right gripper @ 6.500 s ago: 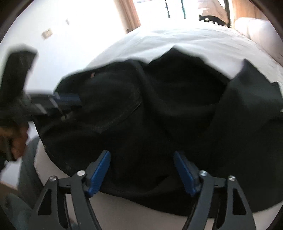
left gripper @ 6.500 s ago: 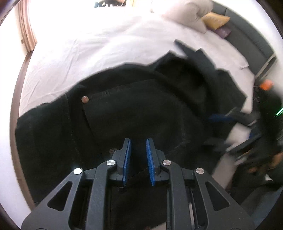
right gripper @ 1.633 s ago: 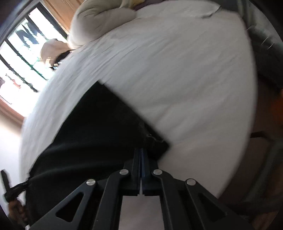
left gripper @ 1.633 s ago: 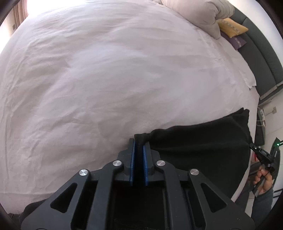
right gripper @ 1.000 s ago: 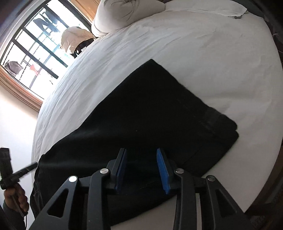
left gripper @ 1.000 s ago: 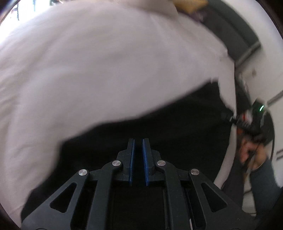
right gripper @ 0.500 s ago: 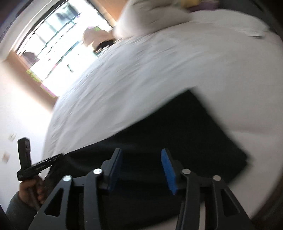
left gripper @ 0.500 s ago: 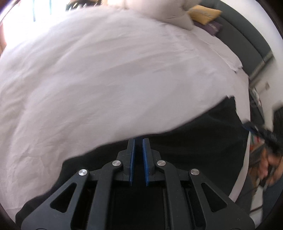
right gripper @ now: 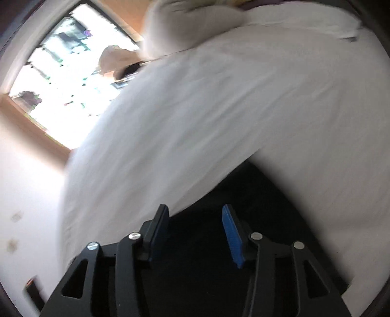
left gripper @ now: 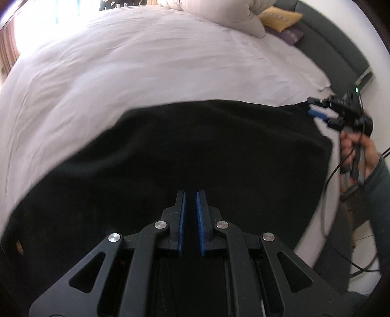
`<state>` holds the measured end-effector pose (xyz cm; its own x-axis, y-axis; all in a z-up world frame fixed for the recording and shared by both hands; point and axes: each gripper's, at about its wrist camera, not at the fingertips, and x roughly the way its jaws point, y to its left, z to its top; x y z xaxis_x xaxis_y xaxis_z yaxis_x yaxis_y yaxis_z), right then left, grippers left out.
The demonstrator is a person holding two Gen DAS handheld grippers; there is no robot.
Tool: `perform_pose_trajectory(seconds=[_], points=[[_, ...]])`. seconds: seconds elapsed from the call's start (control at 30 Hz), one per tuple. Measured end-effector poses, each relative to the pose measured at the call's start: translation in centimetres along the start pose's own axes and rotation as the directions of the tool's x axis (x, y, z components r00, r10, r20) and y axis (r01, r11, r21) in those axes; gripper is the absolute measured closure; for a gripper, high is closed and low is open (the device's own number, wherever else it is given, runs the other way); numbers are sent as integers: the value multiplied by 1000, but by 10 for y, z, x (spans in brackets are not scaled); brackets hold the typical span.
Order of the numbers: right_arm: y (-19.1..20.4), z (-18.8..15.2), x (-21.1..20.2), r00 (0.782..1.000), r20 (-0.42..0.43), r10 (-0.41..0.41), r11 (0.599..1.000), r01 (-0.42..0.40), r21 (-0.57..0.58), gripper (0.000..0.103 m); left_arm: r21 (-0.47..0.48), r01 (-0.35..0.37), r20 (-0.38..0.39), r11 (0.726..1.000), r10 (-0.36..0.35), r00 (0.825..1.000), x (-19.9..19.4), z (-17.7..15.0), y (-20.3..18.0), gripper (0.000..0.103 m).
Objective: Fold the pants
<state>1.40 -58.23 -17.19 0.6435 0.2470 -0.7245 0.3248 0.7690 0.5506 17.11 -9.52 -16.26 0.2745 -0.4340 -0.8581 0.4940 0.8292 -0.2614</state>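
The black pants point(left gripper: 207, 151) lie spread flat along the near edge of the white bed point(left gripper: 151, 61). My left gripper point(left gripper: 190, 195) hovers over the middle of the pants with its blue pads a narrow gap apart and nothing between them. My right gripper point(right gripper: 195, 214) is open and empty above the pants point(right gripper: 256, 207), which show blurred in the right wrist view. In the left wrist view the right gripper point(left gripper: 316, 108) is held at the pants' far right corner.
A rolled white duvet point(left gripper: 219, 12), a yellow cushion point(left gripper: 280, 18) and a purple one point(left gripper: 291, 35) lie by the dark headboard point(left gripper: 336, 51). A bright window point(right gripper: 68, 80) stands beyond the bed. Cables point(left gripper: 334, 170) hang at the right.
Both grippers let go of the pants, which now lie flat. The left gripper has drawn back over the cloth. The right gripper has opened wider and swung, its view blurred.
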Motion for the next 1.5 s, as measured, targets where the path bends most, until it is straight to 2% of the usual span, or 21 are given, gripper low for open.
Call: perform_pose_trajectory(seconds=[0.1,0.17,0.23,0.27,0.33,0.43,0.5,0.53,0.6,0.67,0.73,0.8,0.9,0.97,1.07,1.13,1.23,1.3,1.37,1.43,1.5], points=[[29,-49,4,990,-101,100,988,-111,-108,41,-39,2,-4,999,-2,1000,-6,-22,8,95],[26,-69,16,989,-135,59,987,-77,-137,40,-76,-4,-29,997,1,1000,1,-37,18,95],[-7,-68,22,992,-96,81,996,-84,-24,60,-107,26,-16,994,-27,999,1,-48,29,95],[-26,-59,18,996,-59,74,996,-71,48,64,-112,30,-12,993,-32,999,0,-51,31,95],[-48,-44,2,998,-2,-66,993,66,103,65,-113,20,-1,993,-20,1000,-9,-55,28,95],[-58,-30,-29,971,21,-239,962,234,140,56,-110,-24,51,994,29,998,-24,-61,23,95],[-41,-39,-51,991,55,-120,987,113,112,52,-147,-3,125,989,21,992,-45,-69,30,95],[-30,-46,-56,997,52,-59,995,55,77,42,-166,-9,151,986,34,988,-53,-75,35,95],[-1,-72,-52,998,-5,64,998,-64,-23,33,-215,-24,167,976,61,984,-59,-82,51,95],[15,-97,-37,991,-74,115,990,-121,-74,33,-280,-45,156,959,91,983,-58,-90,78,95],[2,-117,-17,991,-128,27,999,-32,-40,38,-334,-51,153,941,107,982,-56,-98,101,95],[-22,-121,-18,994,-93,61,996,-55,68,49,-415,37,185,909,45,982,-61,-113,128,95],[-24,-117,-33,995,-88,-49,997,54,55,49,-426,-13,193,905,105,976,-85,-113,131,95],[-16,-113,-43,991,-78,-110,994,112,18,44,-427,36,266,903,88,960,-106,-97,137,95],[6,-111,-39,997,-78,-8,1000,8,1,35,-416,53,315,908,89,945,-112,-71,144,95],[19,-120,-28,995,-97,38,999,-41,-27,35,-376,26,280,926,86,956,-95,-52,149,95],[7,-106,-7,992,-129,-5,1000,6,4,37,-386,-72,146,920,138,980,-47,-47,166,95],[1,-91,-3,994,-107,18,997,-10,77,41,-414,26,205,910,65,977,-43,-60,185,95],[-11,-93,-25,996,-85,-37,995,45,86,41,-446,78,238,892,34,971,-44,-69,190,95],[-8,-88,-36,994,-69,-85,994,89,60,41,-438,15,221,899,91,971,-53,-70,184,95],[-1,-85,-48,999,-50,-7,999,10,51,40,-411,-24,237,911,132,962,-71,-68,172,95]])
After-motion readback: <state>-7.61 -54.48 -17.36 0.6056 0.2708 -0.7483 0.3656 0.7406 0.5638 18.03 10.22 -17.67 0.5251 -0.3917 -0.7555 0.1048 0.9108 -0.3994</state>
